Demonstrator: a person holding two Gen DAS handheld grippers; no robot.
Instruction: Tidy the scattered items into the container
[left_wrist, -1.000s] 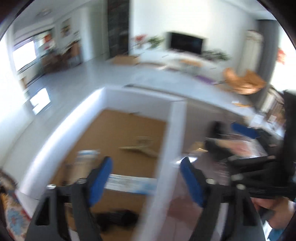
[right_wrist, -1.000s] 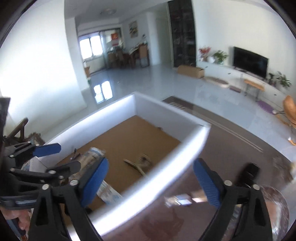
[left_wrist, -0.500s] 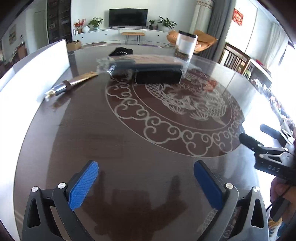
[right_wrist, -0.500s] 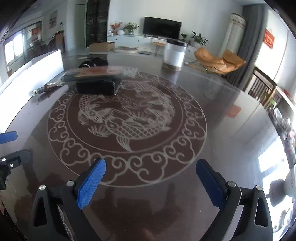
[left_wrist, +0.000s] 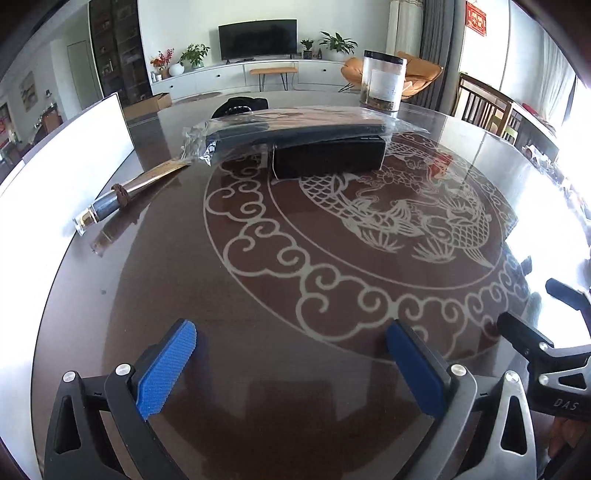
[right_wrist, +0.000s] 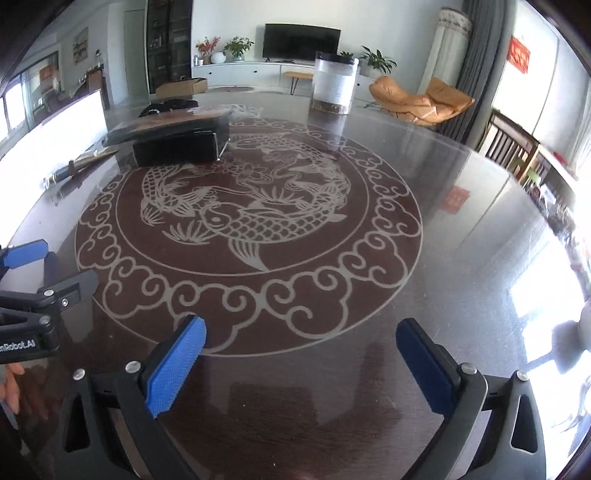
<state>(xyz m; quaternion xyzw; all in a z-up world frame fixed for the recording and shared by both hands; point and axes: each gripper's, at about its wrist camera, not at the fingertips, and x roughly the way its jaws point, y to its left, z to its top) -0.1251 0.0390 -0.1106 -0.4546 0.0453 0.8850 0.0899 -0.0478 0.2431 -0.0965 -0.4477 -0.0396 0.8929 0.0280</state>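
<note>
Dark table (left_wrist: 155, 302) — white box (left_wrist: 74, 147), contents unseen — both claws (left_wrist: 291, 354) (right_wrist: 301, 350) wide, empty.

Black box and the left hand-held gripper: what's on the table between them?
Nothing. In the left wrist view, only bare table with its fish pattern lies between the open left hand-held gripper and the black box.

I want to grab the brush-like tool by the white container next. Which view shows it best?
The left wrist view: the tool lies large and sharp, its clear end cap and dark handle visible. In the right wrist view it is small, dim, near the left edge.
</note>
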